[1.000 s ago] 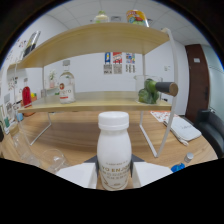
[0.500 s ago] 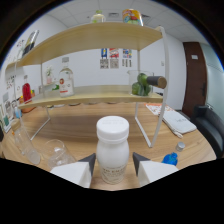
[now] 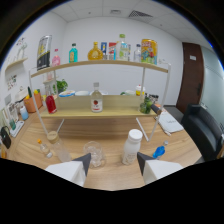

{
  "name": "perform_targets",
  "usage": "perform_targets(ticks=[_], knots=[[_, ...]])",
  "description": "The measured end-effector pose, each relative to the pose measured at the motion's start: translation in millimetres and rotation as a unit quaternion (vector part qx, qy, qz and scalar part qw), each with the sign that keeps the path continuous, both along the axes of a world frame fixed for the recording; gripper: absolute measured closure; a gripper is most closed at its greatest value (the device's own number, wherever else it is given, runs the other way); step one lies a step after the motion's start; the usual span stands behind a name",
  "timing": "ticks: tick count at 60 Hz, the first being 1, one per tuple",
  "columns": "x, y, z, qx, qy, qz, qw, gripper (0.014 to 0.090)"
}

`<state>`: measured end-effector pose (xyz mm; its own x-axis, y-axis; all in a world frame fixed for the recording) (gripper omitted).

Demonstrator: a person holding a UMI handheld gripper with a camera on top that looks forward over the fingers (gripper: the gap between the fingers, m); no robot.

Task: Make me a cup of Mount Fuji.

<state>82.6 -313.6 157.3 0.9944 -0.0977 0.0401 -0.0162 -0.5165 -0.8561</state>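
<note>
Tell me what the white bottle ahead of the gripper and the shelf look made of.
White bottle: likely opaque matte plastic, with a white screw cap. Shelf: pale wood-look boards on thin white posts, probably metal.

Two pale, white wedge-shaped gripper fingers (image 3: 75, 169) with dark inner tips are seen, set apart above a black housing.

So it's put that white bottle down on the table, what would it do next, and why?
Probably swing a little toward the clear glass and line up on it. The white bottle stands on its own on the table, ahead of the open, empty fingers. The glass stands just beside it, and a drink needs a glass to be mixed in.
</note>
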Motion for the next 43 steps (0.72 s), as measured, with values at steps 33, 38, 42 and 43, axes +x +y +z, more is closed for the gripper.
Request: perform_targets(ticks=[33,38,42,43], knots=[[-71.6,-28.1,14.7,-0.004,-0.015,0.016,1.0,0.0184],[-71.1,-26.9,16.2,-0.004,-0.013,0.009,1.0,0.0185],[-70.6,-26.1,16.3,-0.005,-0.012,0.008,1.0,0.0187],[-70.5,-25.9,16.1,-0.006,-0.012,0.007,1.0,0.0187]])
